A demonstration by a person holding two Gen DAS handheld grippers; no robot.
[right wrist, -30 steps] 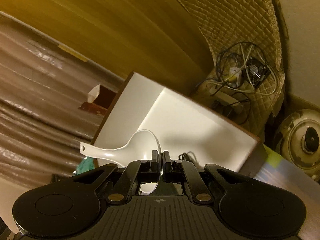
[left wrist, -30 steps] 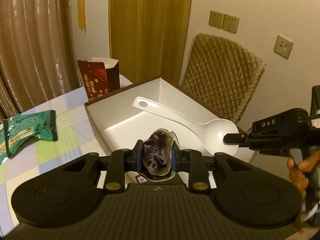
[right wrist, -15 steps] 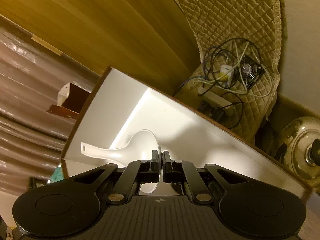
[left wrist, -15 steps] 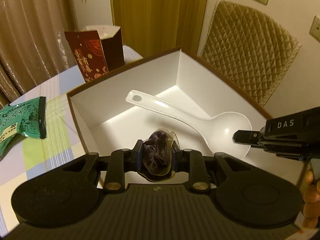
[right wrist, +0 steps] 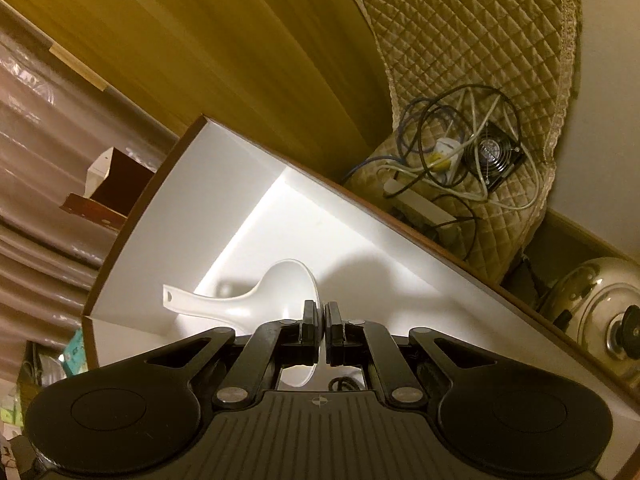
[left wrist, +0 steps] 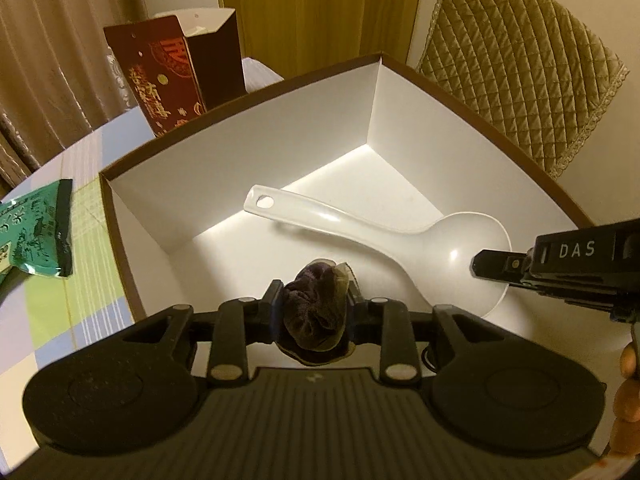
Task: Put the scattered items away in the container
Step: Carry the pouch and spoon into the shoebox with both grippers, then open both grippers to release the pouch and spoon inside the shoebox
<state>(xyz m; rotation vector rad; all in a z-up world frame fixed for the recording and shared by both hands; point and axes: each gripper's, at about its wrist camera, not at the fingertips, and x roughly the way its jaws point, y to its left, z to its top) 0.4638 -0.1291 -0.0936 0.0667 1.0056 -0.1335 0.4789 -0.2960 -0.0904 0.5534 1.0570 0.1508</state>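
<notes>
Both tools hang over the open white box (left wrist: 248, 152), each with a load. The left gripper (left wrist: 312, 312), low in the centre of the left wrist view, has its fingers closed on a dark crumpled cloth (left wrist: 314, 304) in a clear wrapper, held above the box floor. The right gripper (right wrist: 321, 320) has its fingers pinched on the rim of the white rice spoon (left wrist: 376, 228), whose handle slants toward the upper left of the box; whether the handle tip rests on the floor I cannot tell.

The spoon is held by a thin edge only, so it may swivel or slip, and the long handle could catch the wall if it is let go askew. The cloth bundle is soft and could cling to a pad on release. The two tools sit near each other, so a hasty release risks a knock.

A green packet (left wrist: 36, 236) lies on the worktop (left wrist: 72, 304) at the left edge, outside the box.

Compared with a second ago, both tools have come lower into the box: its walls fill more of each view, and the spoon sits deeper inside.
</notes>
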